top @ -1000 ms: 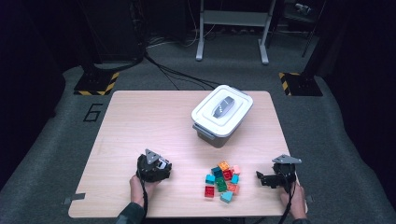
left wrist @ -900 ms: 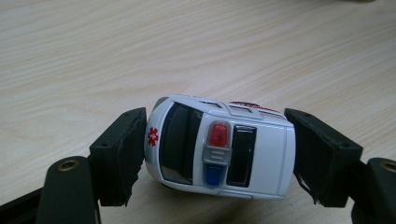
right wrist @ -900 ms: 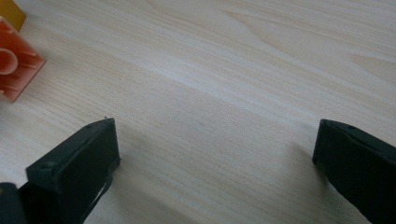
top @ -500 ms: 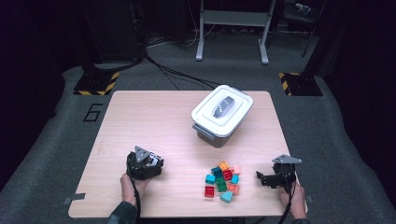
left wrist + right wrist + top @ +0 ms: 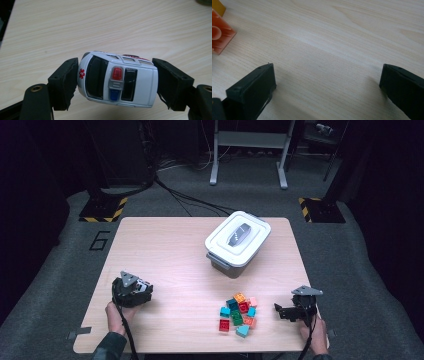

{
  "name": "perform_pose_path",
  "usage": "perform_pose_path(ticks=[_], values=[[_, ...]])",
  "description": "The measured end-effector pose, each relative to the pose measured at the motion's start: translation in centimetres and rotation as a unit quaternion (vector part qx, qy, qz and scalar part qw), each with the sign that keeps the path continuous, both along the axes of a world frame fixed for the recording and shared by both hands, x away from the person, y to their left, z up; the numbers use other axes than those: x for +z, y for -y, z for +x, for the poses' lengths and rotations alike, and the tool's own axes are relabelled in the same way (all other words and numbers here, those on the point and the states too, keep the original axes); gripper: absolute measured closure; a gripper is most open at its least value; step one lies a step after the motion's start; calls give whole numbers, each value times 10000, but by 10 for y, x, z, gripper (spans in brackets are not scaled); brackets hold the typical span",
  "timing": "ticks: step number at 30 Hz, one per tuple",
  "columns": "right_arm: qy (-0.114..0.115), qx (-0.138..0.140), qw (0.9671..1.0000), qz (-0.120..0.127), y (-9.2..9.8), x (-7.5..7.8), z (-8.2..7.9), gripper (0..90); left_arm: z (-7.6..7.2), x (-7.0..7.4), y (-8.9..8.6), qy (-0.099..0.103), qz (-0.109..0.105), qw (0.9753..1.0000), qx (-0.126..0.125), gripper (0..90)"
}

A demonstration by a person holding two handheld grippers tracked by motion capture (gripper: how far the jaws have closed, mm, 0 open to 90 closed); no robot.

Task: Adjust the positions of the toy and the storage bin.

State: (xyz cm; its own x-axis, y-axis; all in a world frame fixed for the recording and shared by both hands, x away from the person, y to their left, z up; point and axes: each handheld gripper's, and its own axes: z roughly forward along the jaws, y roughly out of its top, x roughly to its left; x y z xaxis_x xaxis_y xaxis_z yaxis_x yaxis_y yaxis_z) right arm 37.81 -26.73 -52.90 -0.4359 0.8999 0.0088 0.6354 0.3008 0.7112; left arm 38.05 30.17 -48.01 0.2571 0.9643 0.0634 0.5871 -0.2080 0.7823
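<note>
Left gripper (image 5: 117, 86) pinches toy ambulance (image 5: 117, 78) end to end, above desk's (image 5: 165, 245) near-left corner | right gripper (image 5: 327, 90) spread, empty, waiting beside bricks (image 5: 238, 314) near front edge | lidded box (image 5: 238, 242) sits toward far edge

grey carpet floor (image 5: 60, 285), dark room, metal stand (image 5: 248, 150)

A big dark "6" is marked on the grey carpeted floor (image 5: 60, 265), just off the far-left corner of the light wooden table (image 5: 165, 250). On the white toy ambulance car (image 5: 117, 78), a red medical star sign sits on the bonnet, while the red lettering along its far roof edge is too blurred to read.
</note>
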Motion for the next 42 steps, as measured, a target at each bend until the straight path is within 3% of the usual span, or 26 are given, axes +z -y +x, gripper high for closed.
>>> perform_pose_path(ticks=[10, 14, 16, 20, 24, 28, 31, 35, 39, 42], values=[[18, -16, 10000, 5, 0, 0, 0, 0, 4, -4, -43, -166, 132, 9988, 439, 247], [11, -12, 10000, 6, 0, 0, 0, 0, 7, -7, -59, -318, 122, 9978, 572, 247], [-3, -4, 10000, -2, 0, 0, 0, 0, 9, -9, -62, -367, 140, 9974, 597, 247], [-1, -6, 10000, -2, 0, 0, 0, 0, 14, -16, -72, -651, 172, 9956, 652, 247], [0, -7, 10000, -1, 0, 0, 0, 0, 18, -22, -76, -728, 130, 9948, 694, 246], [-2, -8, 10000, 0, 0, 0, 0, 0, 22, -29, -77, -817, 62, 9939, 736, 245], [-3, -8, 10000, -1, 0, 0, 0, 0, 25, -33, -79, -893, -102, 9930, 765, 244], [-2, -8, 10000, -1, 0, 0, 0, 0, 25, -38, -79, -880, -110, 9929, 791, 242], [-1, -7, 10000, -1, 0, 0, 0, 0, 21, -40, -82, -786, -247, 9933, 809, 239], [-4, -10, 10000, 2, 0, 0, 0, 0, 16, -37, -84, -652, -308, 9936, 874, 164]])
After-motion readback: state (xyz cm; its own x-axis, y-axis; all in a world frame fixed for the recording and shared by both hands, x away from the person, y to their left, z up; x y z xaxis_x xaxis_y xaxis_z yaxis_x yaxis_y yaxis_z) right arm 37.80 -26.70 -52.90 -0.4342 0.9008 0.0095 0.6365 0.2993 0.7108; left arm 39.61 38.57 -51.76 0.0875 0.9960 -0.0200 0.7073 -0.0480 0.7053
